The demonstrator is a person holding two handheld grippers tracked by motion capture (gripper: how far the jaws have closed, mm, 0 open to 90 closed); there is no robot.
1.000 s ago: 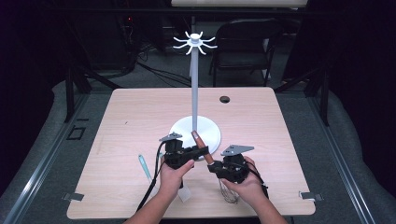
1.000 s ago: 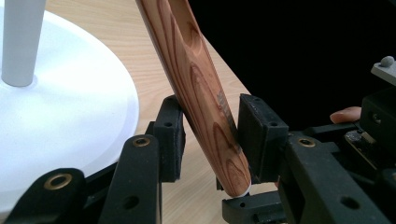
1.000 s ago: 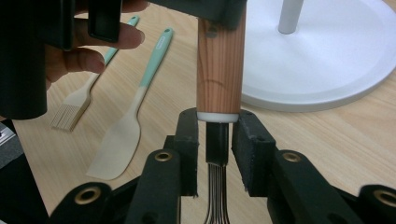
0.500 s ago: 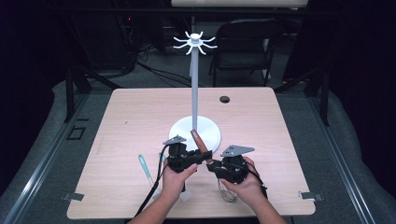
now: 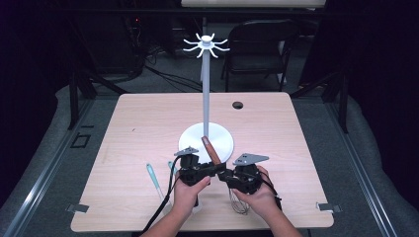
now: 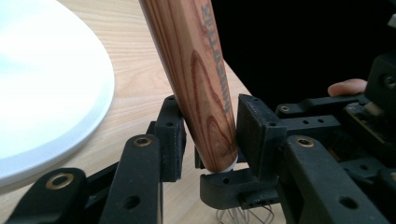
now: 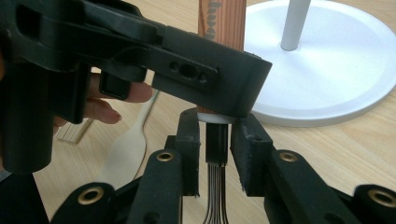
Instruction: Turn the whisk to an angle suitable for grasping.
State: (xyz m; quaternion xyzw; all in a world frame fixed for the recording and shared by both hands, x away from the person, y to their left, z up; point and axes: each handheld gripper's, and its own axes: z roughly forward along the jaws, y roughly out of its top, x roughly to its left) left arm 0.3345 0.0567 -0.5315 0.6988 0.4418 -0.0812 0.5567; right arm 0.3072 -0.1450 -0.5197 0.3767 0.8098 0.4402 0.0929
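Note:
A whisk with a reddish wooden handle point(image 5: 209, 149) tilts up over the table's near middle, its wire loops point(image 5: 239, 205) low beside the right hand. My left gripper point(image 5: 213, 168) has the handle point(image 6: 201, 70) between its jaws; they have just been closing, and both pads point(image 6: 173, 140) press on the wood. My right gripper point(image 5: 223, 174) meets it from the other side. In the right gripper view its jaws point(image 7: 215, 135) clamp the whisk's white collar and black neck point(image 7: 217, 144) just under the handle, wires point(image 7: 215, 200) running down. The left gripper's jaw point(image 7: 205, 79) crosses right above.
A white utensil stand rises behind the grippers: round base point(image 5: 190, 138), thin pole point(image 5: 205, 94), hooked crown point(image 5: 205, 47). A teal-handled utensil point(image 5: 154, 178) lies on the wooden table point(image 5: 138, 123) left of my left hand. A cable hole point(image 5: 237, 104) sits far back.
My left gripper has shifted slightly right and toward the near edge, closing in on the right gripper, with the whisk handle between its jaws. The right hand has stayed put.

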